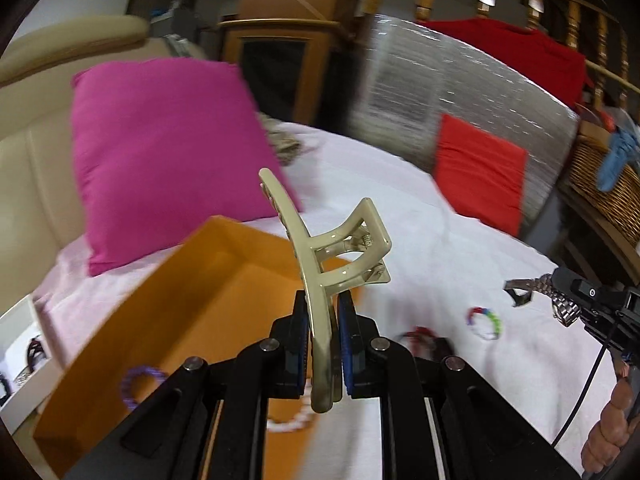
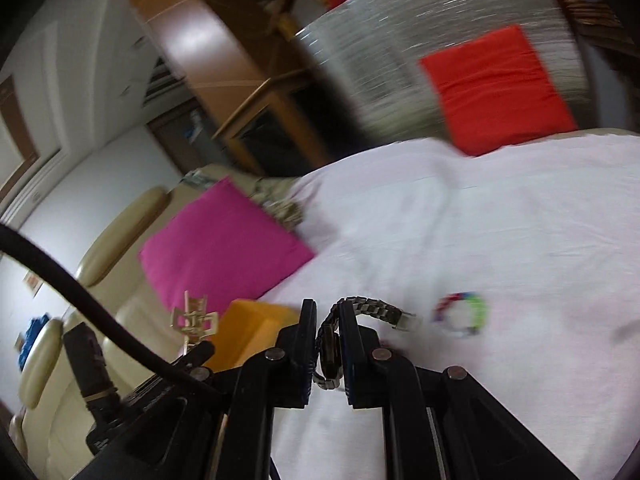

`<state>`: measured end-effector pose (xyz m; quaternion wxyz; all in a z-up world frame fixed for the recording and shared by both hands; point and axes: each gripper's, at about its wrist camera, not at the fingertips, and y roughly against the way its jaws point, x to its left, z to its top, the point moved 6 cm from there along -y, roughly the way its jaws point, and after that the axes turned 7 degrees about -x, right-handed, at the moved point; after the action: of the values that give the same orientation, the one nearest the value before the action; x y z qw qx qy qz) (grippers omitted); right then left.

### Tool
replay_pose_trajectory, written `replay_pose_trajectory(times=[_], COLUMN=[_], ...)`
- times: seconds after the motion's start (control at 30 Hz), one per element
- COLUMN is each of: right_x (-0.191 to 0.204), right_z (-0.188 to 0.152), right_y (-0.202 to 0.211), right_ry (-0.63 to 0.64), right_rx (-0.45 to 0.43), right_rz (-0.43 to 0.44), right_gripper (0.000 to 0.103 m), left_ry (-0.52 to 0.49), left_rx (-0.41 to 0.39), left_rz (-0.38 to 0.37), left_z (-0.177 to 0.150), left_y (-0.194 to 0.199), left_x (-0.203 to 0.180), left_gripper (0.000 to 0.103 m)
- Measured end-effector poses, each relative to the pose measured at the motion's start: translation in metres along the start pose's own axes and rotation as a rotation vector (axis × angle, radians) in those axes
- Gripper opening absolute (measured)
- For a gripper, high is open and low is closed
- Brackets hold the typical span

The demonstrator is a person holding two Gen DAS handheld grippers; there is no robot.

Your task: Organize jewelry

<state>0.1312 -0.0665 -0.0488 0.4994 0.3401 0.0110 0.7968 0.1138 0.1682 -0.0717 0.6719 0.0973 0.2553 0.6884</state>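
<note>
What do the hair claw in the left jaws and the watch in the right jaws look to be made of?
Hair claw clip: looks like glossy beige plastic, with smooth moulded arms, bright highlights and a small metal spring at the hinge. Wristwatch: apparently polished steel-coloured metal, going by its segmented link band and silver glints; motion blur leaves the exact finish open.

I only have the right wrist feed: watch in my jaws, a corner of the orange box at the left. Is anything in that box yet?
Observer: Yes. A purple coil hair tie lies inside the orange box.
Operator: Anything else in there?
Observer: A white bead bracelet shows on the box floor, behind the left gripper.
Operator: What does the left one hold?
Observer: A beige claw clip, clamped by its lower end, standing up above the box.
</note>
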Motion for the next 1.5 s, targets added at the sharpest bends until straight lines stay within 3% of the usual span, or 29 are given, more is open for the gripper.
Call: replay_pose_trajectory(times=[0.23,0.37,0.43,0.53,0.67,0.87,0.93,1.07,1.27,1.5], right_x=[0.085,0.105,0.104,0.089,0.075,0.013,-0.018,-0.072,-0.129,-0.153], right_z=[-0.036,-0.055,-0.063,-0.069,-0.056,-0.031,-0.029,-0.033,-0.039,-0.038], right_y=[-0.098,-0.146,-0.167,-0.187,-0.150,-0.060,-0.023,0.033,0.064,0.068], right_ry=[0.033,0.037,0.001,-0.065,-0.001,0.075,0.053,0.005,-0.145,-0.225], right_rx=[0.157,0.198,0.237,0.302,0.251,0.165,0.143,0.117,0.117,0.130], right_rz=[0.125,0.110,0.081,0.030,0.022,-0.114,-0.163,-0.250,-0.327,-0.336], right_gripper=[0.013,0.013,0.014,0.016,0.016,0.016,0.016,0.016,0.016,0.016], left_ry=[0.034,0.038,0.026,0.039,-0.005,-0.082,-0.113,-0.189,-0.286,-0.319], left_rx=[0.125,0.165,0.192,0.165,0.061,0.028,0.017,-0.014,0.042,0.140], left_rz=[0.072,0.121,0.163,0.144,0.190,0.110,0.091,0.055,0.010,-0.017], left_z=[-0.015,-0.021,-0.025,-0.023,-0.011,-0.008,-0.009,-0.016,-0.041,-0.066], left_y=[-0.031,-0.051,-0.060,-0.053,-0.036,-0.027,-0.023,-0.018,-0.026,-0.054], left_x=[0.054,0.075,0.081,0.084,0.075,0.012,-0.015,-0.066,-0.123,-0.141], left_gripper=[0.014,0.015,0.022,0.030,0.037,0.041,0.053,0.059,0.060,0.060])
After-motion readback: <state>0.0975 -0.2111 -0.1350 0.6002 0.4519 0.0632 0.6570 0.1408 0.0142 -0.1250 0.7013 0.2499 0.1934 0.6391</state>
